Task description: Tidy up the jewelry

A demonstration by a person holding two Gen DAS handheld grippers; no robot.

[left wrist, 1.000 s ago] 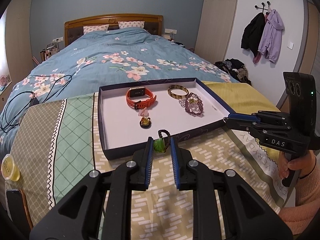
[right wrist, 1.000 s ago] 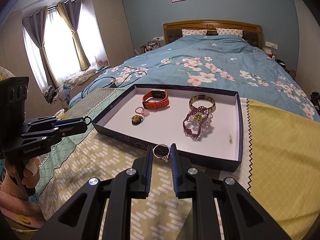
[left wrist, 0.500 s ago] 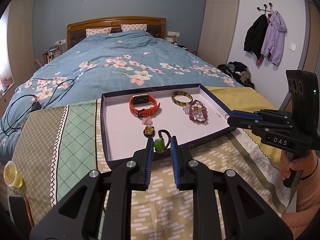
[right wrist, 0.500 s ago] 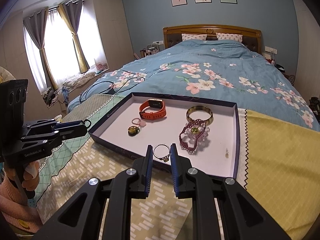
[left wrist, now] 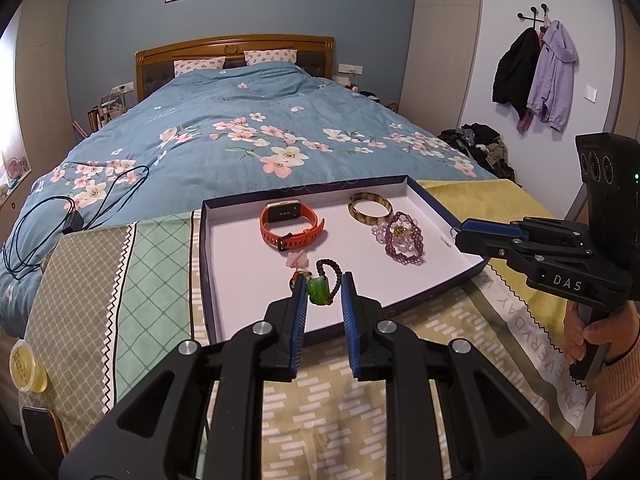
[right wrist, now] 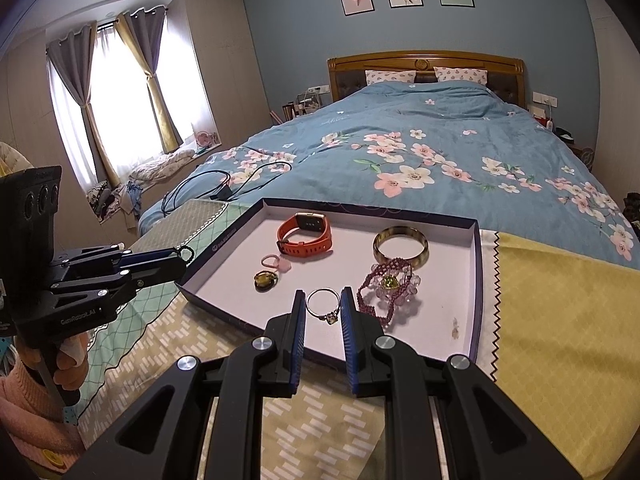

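Note:
A dark-blue tray (left wrist: 205,264) with a white floor lies on a patterned cloth at the foot of the bed. In it are an orange watch (left wrist: 290,226), a brown bangle (left wrist: 370,209), a purple beaded bracelet (left wrist: 402,238), a pink charm (left wrist: 297,258) and a yellow-stone ring (right wrist: 265,280). My left gripper (left wrist: 323,282) is shut on a dark bead bracelet with a green pendant (left wrist: 318,291), held over the tray's near part. My right gripper (right wrist: 323,300) is shut on a thin silver ring (right wrist: 323,306) above the tray (right wrist: 476,280) floor near its front wall.
A phone (left wrist: 40,432) and a round yellow container (left wrist: 24,368) lie at the cloth's left edge. Black cables (left wrist: 60,208) trail over the floral duvet beyond the tray. Hands in pink sleeves (left wrist: 616,380) hold both grippers. Coats (left wrist: 532,76) hang on the right wall.
Both grippers have moved forward from the tray's front wall to over its white floor, each keeping its piece. The jaws stand as before.

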